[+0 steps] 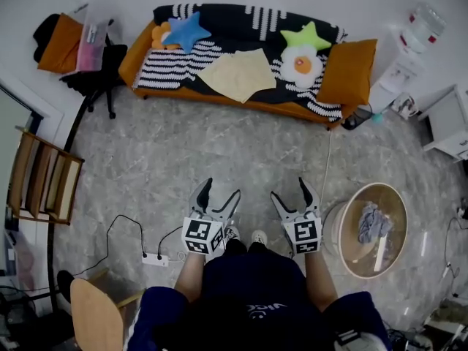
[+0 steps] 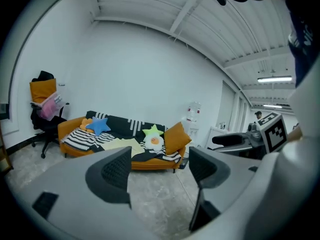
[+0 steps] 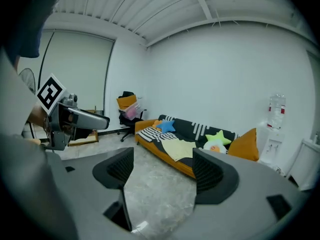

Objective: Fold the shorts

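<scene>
Our left gripper (image 1: 221,190) and right gripper (image 1: 290,190) hang side by side, jaws wide apart and empty; we see the pale yellow shorts (image 1: 238,74) spread on the sofa (image 1: 136,53) at twelve o'clock.

An orange sofa (image 1: 133,58) carries a black-and-white striped blanket (image 1: 174,63). On the blanket, seen from the head view, pale yellow shorts (image 1: 238,75) lie spread at the centre, a blue star cushion (image 1: 184,31) at 10 o'clock, a green star cushion (image 1: 306,36) and fried-egg cushion (image 1: 301,66) at 2 o'clock, and an orange cushion (image 1: 347,72) at 3 o'clock.
</scene>
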The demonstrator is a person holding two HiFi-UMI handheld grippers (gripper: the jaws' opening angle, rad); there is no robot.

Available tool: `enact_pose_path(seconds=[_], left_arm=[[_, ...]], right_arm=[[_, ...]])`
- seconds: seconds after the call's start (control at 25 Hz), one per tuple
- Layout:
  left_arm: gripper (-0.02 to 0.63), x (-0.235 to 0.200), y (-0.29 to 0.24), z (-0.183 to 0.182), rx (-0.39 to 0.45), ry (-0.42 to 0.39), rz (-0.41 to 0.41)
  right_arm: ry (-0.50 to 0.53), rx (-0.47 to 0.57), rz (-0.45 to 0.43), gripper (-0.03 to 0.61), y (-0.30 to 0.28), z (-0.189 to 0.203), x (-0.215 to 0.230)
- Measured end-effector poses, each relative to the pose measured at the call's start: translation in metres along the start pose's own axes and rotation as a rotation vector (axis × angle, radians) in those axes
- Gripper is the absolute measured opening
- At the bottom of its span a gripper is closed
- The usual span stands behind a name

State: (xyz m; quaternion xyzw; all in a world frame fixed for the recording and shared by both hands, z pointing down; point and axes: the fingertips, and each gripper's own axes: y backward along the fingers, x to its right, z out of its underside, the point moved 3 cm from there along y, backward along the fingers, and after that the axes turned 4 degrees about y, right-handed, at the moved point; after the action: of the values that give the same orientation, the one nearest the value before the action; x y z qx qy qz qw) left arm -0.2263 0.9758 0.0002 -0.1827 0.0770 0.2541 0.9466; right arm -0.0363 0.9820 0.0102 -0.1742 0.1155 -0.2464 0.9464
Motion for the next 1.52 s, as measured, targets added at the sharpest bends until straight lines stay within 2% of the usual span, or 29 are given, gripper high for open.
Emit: enact_pose_path(seconds=[0.12, 0.4, 0.64, 0.88, 1.04, 1.24, 1.52], left_arm=[[0.341, -0.005, 0.002, 0.001, -0.01, -0.005, 0.03], [0.341, -0.022, 0.009, -0.004, -0.004, -0.031, 0.038], [0.339, -0.032, 0.013, -0.005, -0.01, -0.05, 0.036], [0.339, -0.05, -0.001, -0.01, 0.006, -0.059, -0.056], [0.339, -0.065, -0.021, -0.015, -0.008, -0.043, -0.086], [0.339, -0.074, -0.069, -0.018, -0.065, -0.009, -0.119], [0.339, -0.087, -0.141, -0.042, -0.062, 0.021, -0.218]], right_arm=[[0.008, -0.023, 0.026, 0.357, -0.002, 0.001, -0.007], [-0.031, -0.024, 0.071, 0.364, -0.005, -0.005, -0.015], [-0.017, -0.019, 0.074, 0.362, -0.019, -0.013, -0.024], [-0.025, -0.025, 0.024, 0.347, -0.048, -0.005, -0.01], [0.003, -0.036, -0.039, 0.345, -0.081, -0.009, 0.003], [0.038, -0.051, -0.145, 0.339, -0.133, -0.015, 0.031], [0.066, -0.028, -0.257, 0.339, -0.196, -0.031, 0.094]])
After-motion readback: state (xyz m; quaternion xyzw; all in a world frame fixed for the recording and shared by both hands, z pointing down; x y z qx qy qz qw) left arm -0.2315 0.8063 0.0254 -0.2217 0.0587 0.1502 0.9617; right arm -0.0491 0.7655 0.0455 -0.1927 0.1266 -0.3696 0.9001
